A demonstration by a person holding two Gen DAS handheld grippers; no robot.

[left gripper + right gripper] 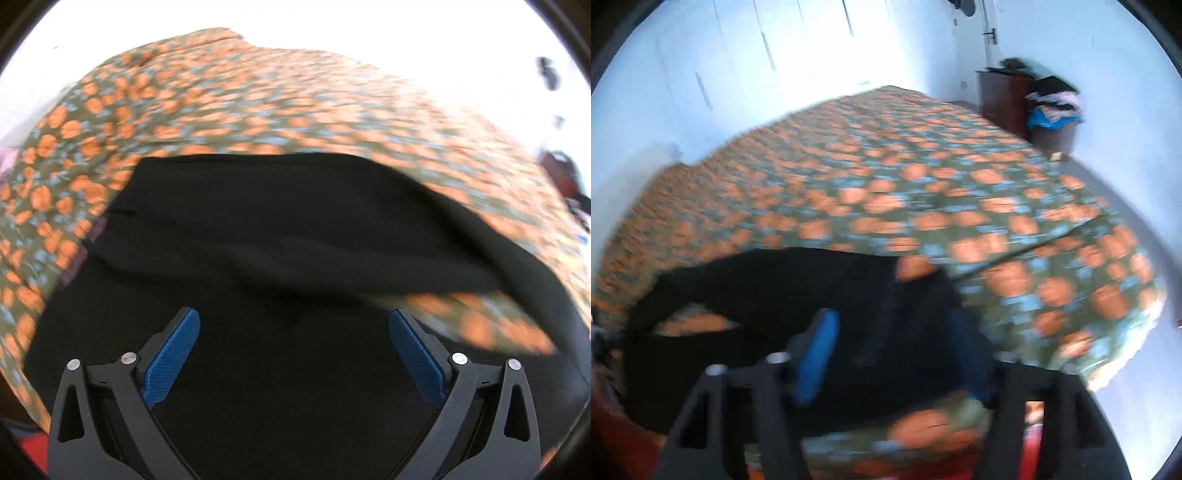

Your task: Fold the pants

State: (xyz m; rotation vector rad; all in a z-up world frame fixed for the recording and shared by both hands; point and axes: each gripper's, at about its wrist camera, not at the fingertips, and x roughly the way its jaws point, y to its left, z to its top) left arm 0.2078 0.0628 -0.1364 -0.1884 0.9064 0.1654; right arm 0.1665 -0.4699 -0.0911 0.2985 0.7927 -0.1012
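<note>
Black pants (280,229) lie spread on a bed cover (258,96) printed with orange flowers, and a fold of the dark cloth runs across the middle. A patch of the cover shows through at the right. My left gripper (294,317) hovers over the pants, open, its blue pads (177,354) wide apart with nothing pinched. The right wrist view is smeared by motion. There the pants (768,288) stretch leftwards across the cover (886,177). My right gripper (892,317) stands above their near end, jaws apart, one blue pad (816,354) clear and the other dim against the black cloth.
A dark wooden cabinet (1001,99) and a bin heaped with clothes (1052,107) stand beyond the bed's far right corner. White wall panels (775,48) run behind the bed. Pale floor (1134,387) lies right of the bed. Something red (613,435) shows at the bottom left.
</note>
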